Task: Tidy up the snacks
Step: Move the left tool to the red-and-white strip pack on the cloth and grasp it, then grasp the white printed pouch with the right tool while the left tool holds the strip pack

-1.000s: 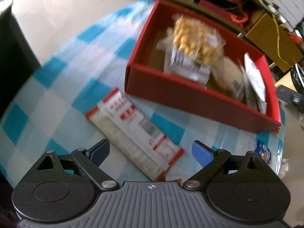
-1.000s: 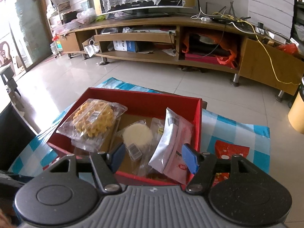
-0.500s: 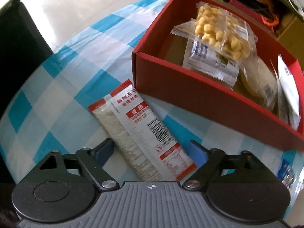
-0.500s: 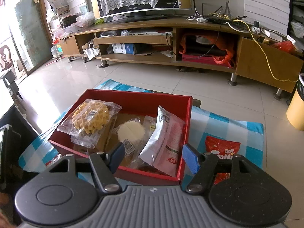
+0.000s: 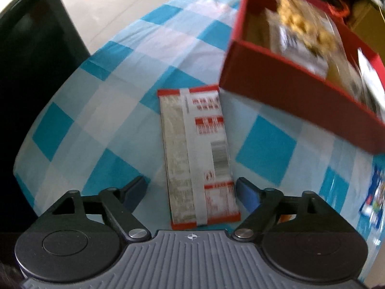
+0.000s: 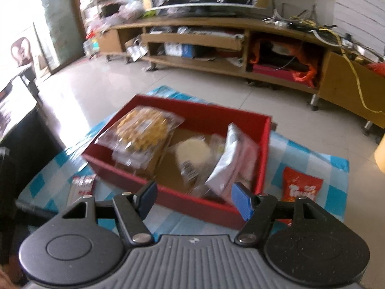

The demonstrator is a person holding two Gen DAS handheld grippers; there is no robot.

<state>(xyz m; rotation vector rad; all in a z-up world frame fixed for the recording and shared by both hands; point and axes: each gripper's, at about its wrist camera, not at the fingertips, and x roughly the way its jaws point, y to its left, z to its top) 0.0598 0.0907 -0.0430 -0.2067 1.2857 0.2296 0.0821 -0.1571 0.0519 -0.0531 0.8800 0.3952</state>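
A long flat red-and-white snack packet (image 5: 197,154) lies on the blue-checked tablecloth (image 5: 115,110), its near end between the open fingers of my left gripper (image 5: 192,190); it also shows in the right wrist view (image 6: 80,187). A red box (image 6: 263,149) holds several snack bags, among them a bag of yellow puffs (image 6: 142,130) and a silver-pink pouch (image 6: 234,159). The box also shows in the left wrist view (image 5: 288,91). My right gripper (image 6: 193,198) is open and empty, above the box's near wall. A red snack bag (image 6: 300,187) lies right of the box.
A blue snack packet (image 5: 374,202) lies at the cloth's right edge. A dark chair or cabinet (image 5: 36,67) stands left of the table. A long wooden TV stand (image 6: 216,48) lines the far wall across tiled floor.
My left gripper has turned and lined up with the red-and-white packet, which now lies lengthwise between its fingers. My right gripper has drawn back and up from the box.
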